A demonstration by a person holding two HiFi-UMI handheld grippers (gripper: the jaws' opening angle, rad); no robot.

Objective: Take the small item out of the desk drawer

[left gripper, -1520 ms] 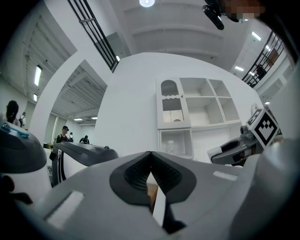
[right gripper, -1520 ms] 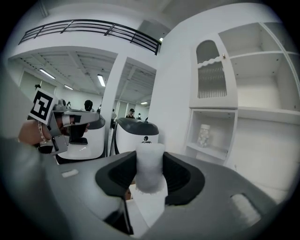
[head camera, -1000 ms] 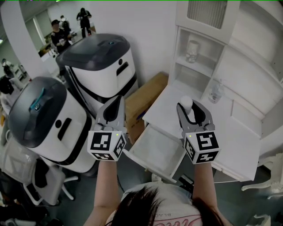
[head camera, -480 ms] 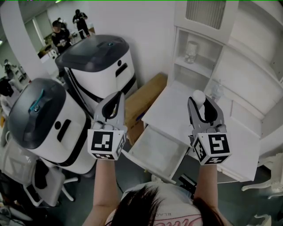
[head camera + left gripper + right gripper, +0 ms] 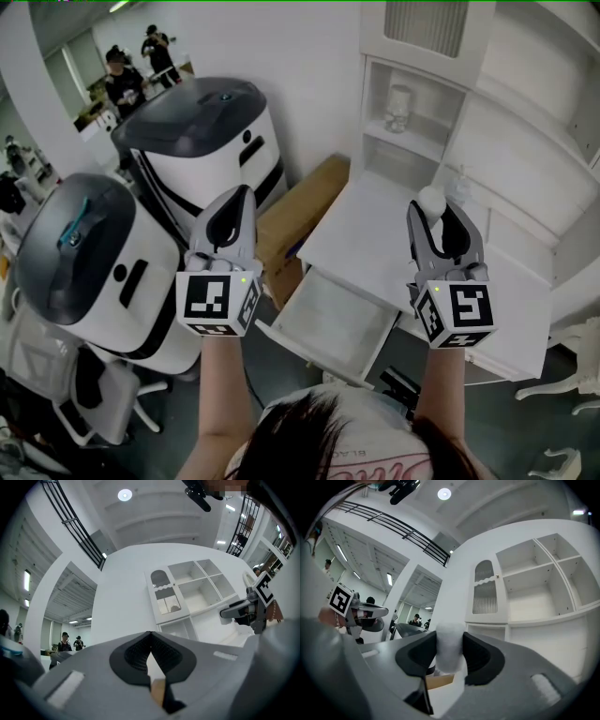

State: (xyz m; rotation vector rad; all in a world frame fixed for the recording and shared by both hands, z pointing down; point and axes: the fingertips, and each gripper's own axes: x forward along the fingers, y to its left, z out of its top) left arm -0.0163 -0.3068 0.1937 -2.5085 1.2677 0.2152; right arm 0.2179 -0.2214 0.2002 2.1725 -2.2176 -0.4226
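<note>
Right of the open drawer (image 5: 330, 317), the right gripper (image 5: 436, 216) clamps the white item (image 5: 449, 648) at its very tips; any slackening could drop it. The left gripper (image 5: 236, 200) has its jaws together, empty.

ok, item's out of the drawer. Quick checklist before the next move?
1. Right gripper clamped on small white item: ok.
2. Item lifted clear of drawer: ok.
3. Nothing else visible in drawer: ok.
4. Left gripper shut and empty: ok.
5. Bare desktop free for a set-down: ok.
6. Drawer closed: not ok, it stands open.
</note>
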